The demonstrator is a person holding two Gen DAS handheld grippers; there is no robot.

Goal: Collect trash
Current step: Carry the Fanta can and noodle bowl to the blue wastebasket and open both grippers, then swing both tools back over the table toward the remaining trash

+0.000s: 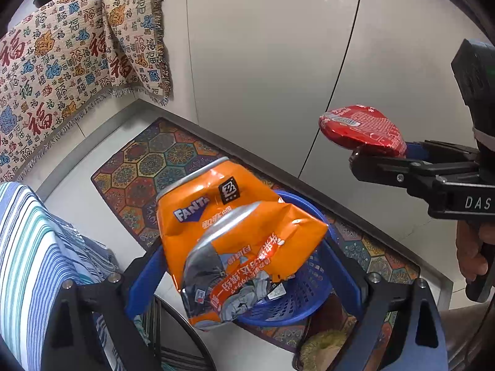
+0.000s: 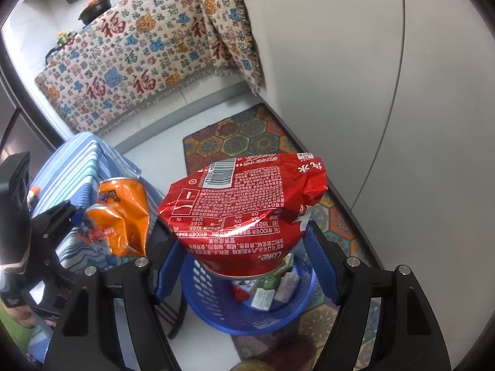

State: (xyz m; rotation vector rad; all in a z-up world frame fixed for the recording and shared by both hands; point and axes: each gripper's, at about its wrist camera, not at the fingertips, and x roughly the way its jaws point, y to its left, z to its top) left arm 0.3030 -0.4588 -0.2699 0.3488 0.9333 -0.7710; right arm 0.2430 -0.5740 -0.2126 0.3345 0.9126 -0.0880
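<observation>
Two crushed cans were in the air above the blue plastic basket (image 2: 216,318), one in each hand-held gripper. The left hand-held gripper (image 1: 247,278) had its blue pads closed on a flattened orange Fanta can (image 1: 235,241); the right hand-held gripper (image 2: 244,266) had its jaws standing fairly wide yet pressed on the flanks of a squashed red Coke can (image 2: 244,210). Both cans hung over the basket's mouth, the red one nearly over its centre, the orange one toward nine o'clock in the right wrist view. Neither had been dropped yet, so the release of both was what remained, by my judgement. Inside the basket lay several small cartons and wrappers (image 2: 272,290), perhaps four or five, too jumbled to count surely. One basket stood on one patterned rug (image 2: 235,136) on the floor. At nine o'clock sat one striped cloth (image 2: 80,160)
</observation>
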